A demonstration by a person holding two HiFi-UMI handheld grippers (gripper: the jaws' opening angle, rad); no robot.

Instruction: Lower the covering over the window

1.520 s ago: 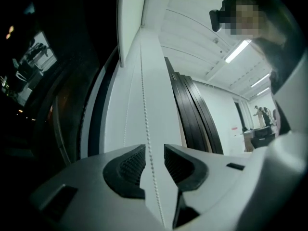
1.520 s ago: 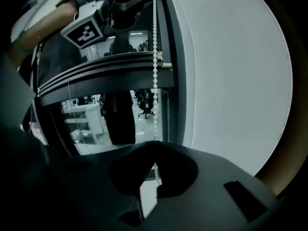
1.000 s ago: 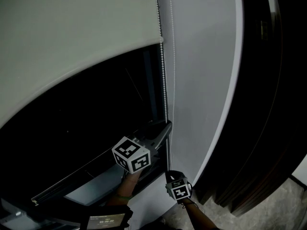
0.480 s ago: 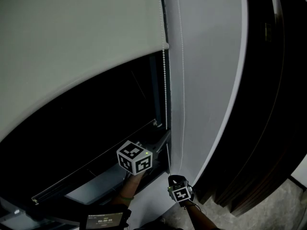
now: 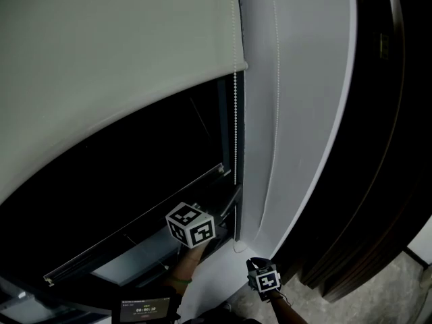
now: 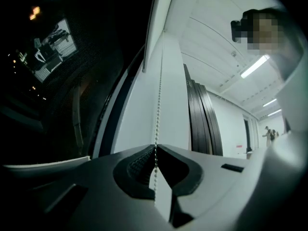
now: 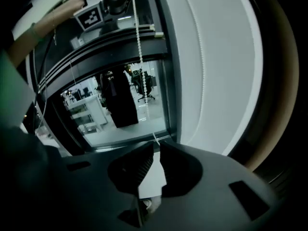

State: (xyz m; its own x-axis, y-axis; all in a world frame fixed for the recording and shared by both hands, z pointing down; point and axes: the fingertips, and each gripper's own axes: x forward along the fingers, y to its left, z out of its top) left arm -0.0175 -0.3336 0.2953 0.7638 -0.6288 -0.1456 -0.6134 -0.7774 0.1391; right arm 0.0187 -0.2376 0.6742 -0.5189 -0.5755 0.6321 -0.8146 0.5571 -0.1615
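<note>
Right claw (image 7: 156, 146) sank, opening, seemingly off one chain (image 5: 235, 130).

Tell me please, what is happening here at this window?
A person with a gripper in each hand is lowering the roller blind over the window by its bead chain. The left gripper is shut on the chain. The right gripper, lower down, has just been opening its jaws, and nothing is pinched between them. The blind covers only the upper part of the window.
</note>
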